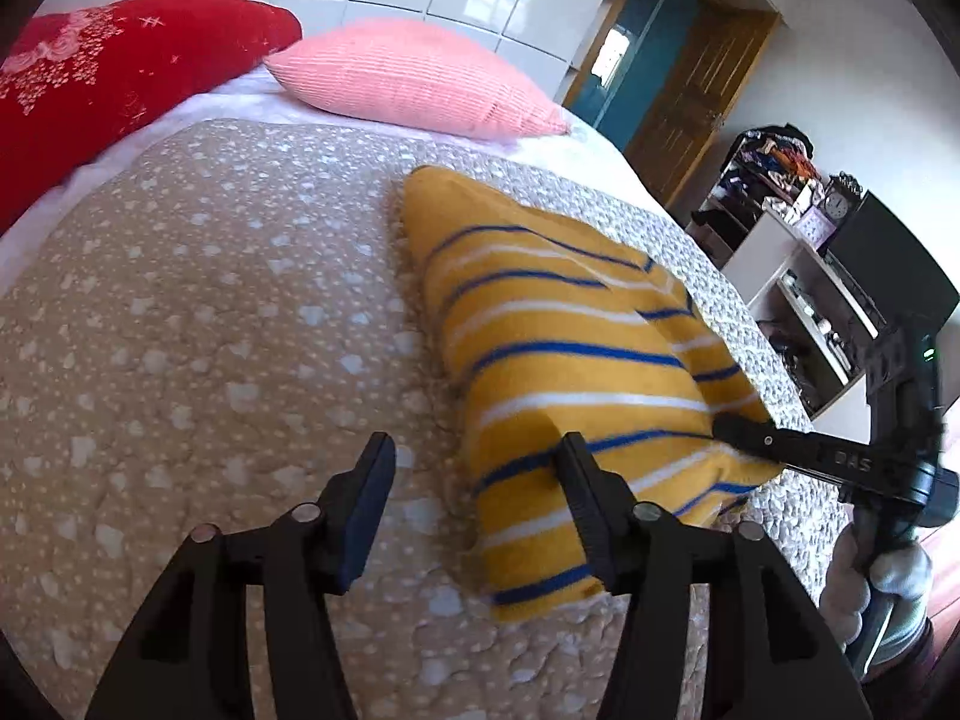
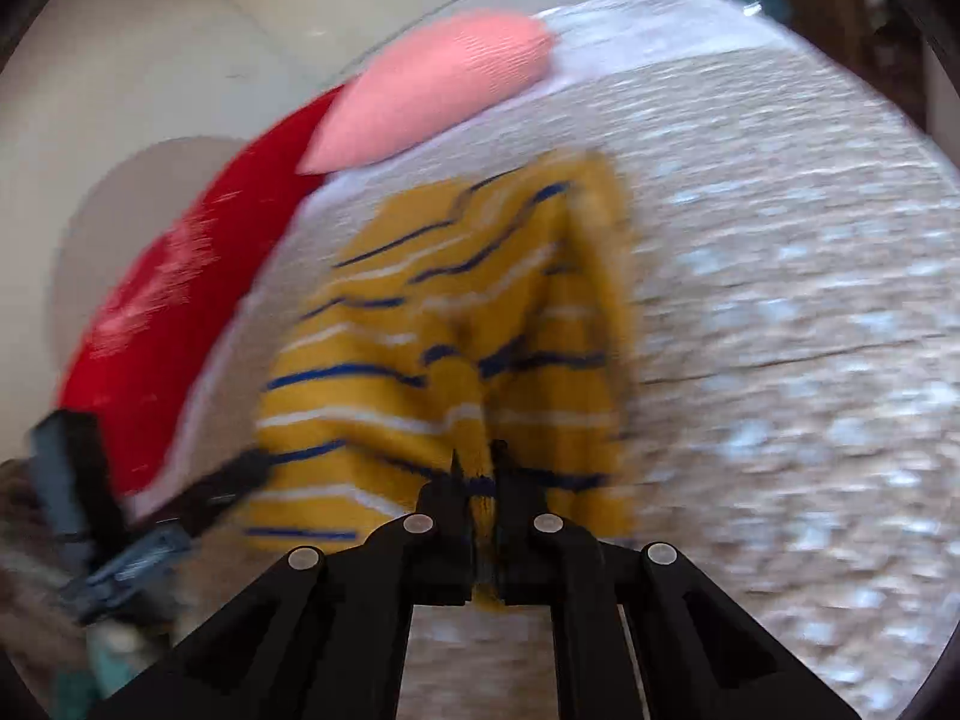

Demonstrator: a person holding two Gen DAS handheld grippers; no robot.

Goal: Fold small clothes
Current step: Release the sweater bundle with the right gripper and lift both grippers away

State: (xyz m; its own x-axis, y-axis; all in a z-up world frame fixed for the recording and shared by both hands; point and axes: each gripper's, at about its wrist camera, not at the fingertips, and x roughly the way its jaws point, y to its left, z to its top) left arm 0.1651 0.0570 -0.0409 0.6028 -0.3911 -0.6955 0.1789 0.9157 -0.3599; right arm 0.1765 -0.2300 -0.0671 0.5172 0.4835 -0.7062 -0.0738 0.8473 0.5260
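Note:
A yellow garment (image 1: 570,354) with blue and white stripes lies partly folded on the beige spotted bedspread (image 1: 210,330). My left gripper (image 1: 474,462) is open and empty, its right finger (image 1: 585,492) resting against the garment's near edge. My right gripper (image 2: 477,468) is shut on a fold of the garment (image 2: 456,324) and lifts it a little; it also shows in the left wrist view (image 1: 744,429) at the garment's right edge. The right wrist view is blurred by motion.
A red pillow (image 1: 108,78) and a pink pillow (image 1: 420,78) lie at the head of the bed. The bed's right edge (image 1: 774,360) drops to a white shelf unit (image 1: 798,264) with clutter. A wooden door (image 1: 690,96) stands behind.

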